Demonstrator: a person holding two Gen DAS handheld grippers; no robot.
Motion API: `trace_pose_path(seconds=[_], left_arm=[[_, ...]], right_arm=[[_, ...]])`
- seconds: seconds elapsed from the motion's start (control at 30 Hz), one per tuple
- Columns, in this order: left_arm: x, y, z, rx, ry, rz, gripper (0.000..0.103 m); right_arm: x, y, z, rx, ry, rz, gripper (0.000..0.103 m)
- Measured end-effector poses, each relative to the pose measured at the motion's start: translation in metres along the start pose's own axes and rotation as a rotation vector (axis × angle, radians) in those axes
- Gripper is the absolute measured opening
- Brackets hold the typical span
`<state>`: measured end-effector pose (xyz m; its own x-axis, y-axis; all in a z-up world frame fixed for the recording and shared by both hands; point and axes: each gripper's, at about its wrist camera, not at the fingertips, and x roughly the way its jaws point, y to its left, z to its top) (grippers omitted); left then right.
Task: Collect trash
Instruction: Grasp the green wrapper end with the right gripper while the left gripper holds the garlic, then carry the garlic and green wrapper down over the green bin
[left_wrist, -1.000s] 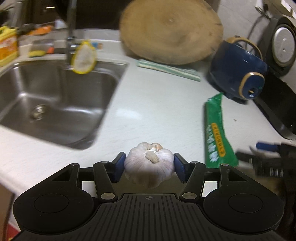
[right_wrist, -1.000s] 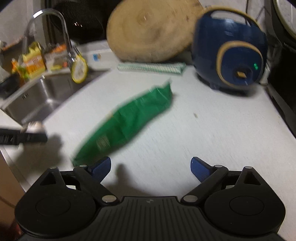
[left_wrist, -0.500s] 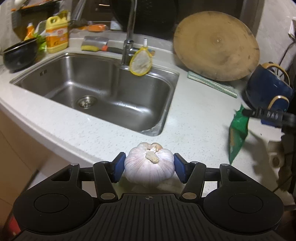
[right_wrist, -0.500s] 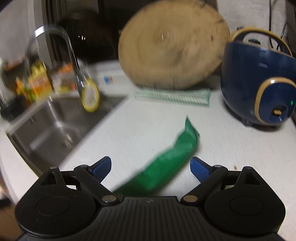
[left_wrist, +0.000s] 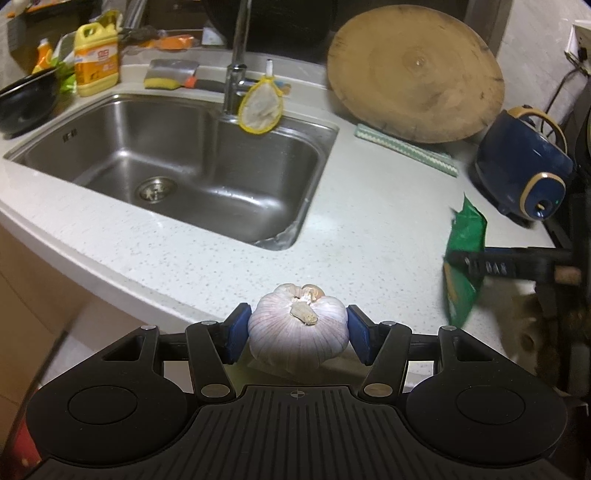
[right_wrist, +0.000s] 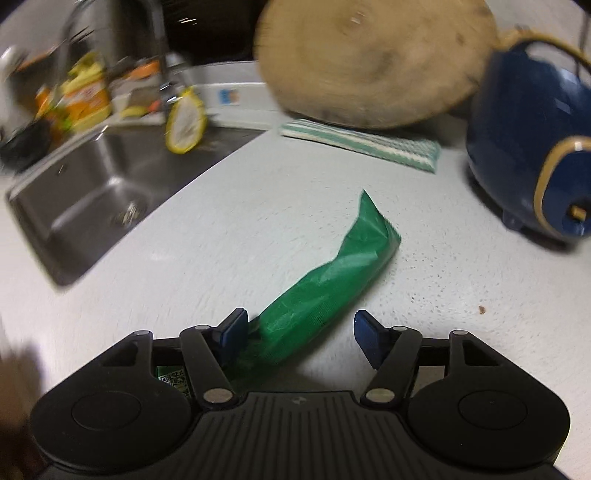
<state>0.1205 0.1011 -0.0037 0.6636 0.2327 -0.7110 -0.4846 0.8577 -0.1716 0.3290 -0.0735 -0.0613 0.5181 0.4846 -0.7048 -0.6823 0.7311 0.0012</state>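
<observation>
1. From the left wrist view, I see my left gripper (left_wrist: 298, 334) clamped on a garlic bulb (left_wrist: 298, 332), both blue pads pressed to its sides, stem stub facing the camera. It hangs over the front edge of the counter (left_wrist: 369, 229), so this hand is taken.
2. Off to the right in that same view, the green wrapper (left_wrist: 464, 258) lies near the counter's right end, with the black fingers of my right gripper (left_wrist: 491, 263) crossing it about mid-length. The right hand is plainly the nearer one; the left is well apart from the wrapper.
3. Behind, the sink (left_wrist: 325, 147) sits to the left and a blue cooker (left_wrist: 524, 173) to the right, neither touching the wrapper.
4. Down the right wrist view, the wrapper (right_wrist: 332, 288) runs from between the jaws up and to the right, its long axis slanted across the line of the fingers rather than square to it. Its near end passes under the gripper (right_wrist: 299, 334), close against the left pad (right_wrist: 234, 330); the right pad stands clear of it with bare counter (right_wrist: 443, 295) between.
5. The jaws are closing with the wrapper between them, not yet pinching it. I judge the grip will land near the wrapper's lower end, off-centre toward the left pad.
6. The wrapper looks flat, crinkled and thin, bright green with a serrated far end and a printed code patch near the gripper body. I expect it to crumple and give little resistance as the pads meet.
7. The view is smeared with motion blur, so I cannot tell whether the left pad already touches the film.
</observation>
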Motion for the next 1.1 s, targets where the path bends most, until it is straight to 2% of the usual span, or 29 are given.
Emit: trace_pose_path(seconds=[0.1,0.17,0.3,0.4,0.5,0.63,0.67,0.7,0.8,0.87,0.97,1.1], left_arm=[[0.005,-0.007,0.003,0.022,0.009,-0.007,0.062],[0.009,-0.013,0.004,0.041,0.018,-0.011,0.062],[0.015,-0.023,0.005,0.074,0.033,-0.023,0.062],[0.016,-0.027,0.004,0.089,0.035,-0.023,0.062],[0.016,-0.028,0.004,0.092,0.038,-0.02,0.062],[0.016,-0.027,0.004,0.092,0.036,-0.024,0.062],[0.016,-0.026,0.004,0.092,0.036,-0.027,0.062],[0.016,-0.025,0.004,0.091,0.036,-0.032,0.062],[0.014,-0.021,0.003,0.09,0.032,-0.053,0.062],[0.012,-0.014,0.002,0.082,0.026,-0.072,0.062],[0.007,0.005,-0.002,0.066,0.019,-0.096,0.062],[-0.003,0.043,-0.014,0.037,0.014,-0.122,0.062]], right_arm=[[-0.013,-0.003,-0.008,-0.054,-0.007,-0.054,0.065],[-0.02,-0.011,-0.011,-0.037,-0.008,-0.069,0.066],[-0.024,-0.037,-0.01,0.135,-0.019,0.0,0.074],[-0.015,-0.044,-0.011,0.219,-0.01,0.016,0.075],[-0.002,-0.034,-0.012,0.202,0.003,-0.004,0.076],[0.004,-0.01,-0.013,0.092,-0.018,-0.048,0.073],[0.002,-0.005,-0.013,0.074,-0.029,-0.054,0.067],[0.001,-0.001,-0.013,0.062,-0.03,-0.048,0.052],[-0.008,0.008,-0.01,0.041,-0.019,-0.023,0.024],[-0.018,0.016,-0.011,0.024,-0.025,-0.012,0.014],[-0.039,0.032,-0.017,0.001,-0.042,0.004,0.01],[-0.073,0.061,-0.032,-0.033,-0.055,-0.022,0.01]])
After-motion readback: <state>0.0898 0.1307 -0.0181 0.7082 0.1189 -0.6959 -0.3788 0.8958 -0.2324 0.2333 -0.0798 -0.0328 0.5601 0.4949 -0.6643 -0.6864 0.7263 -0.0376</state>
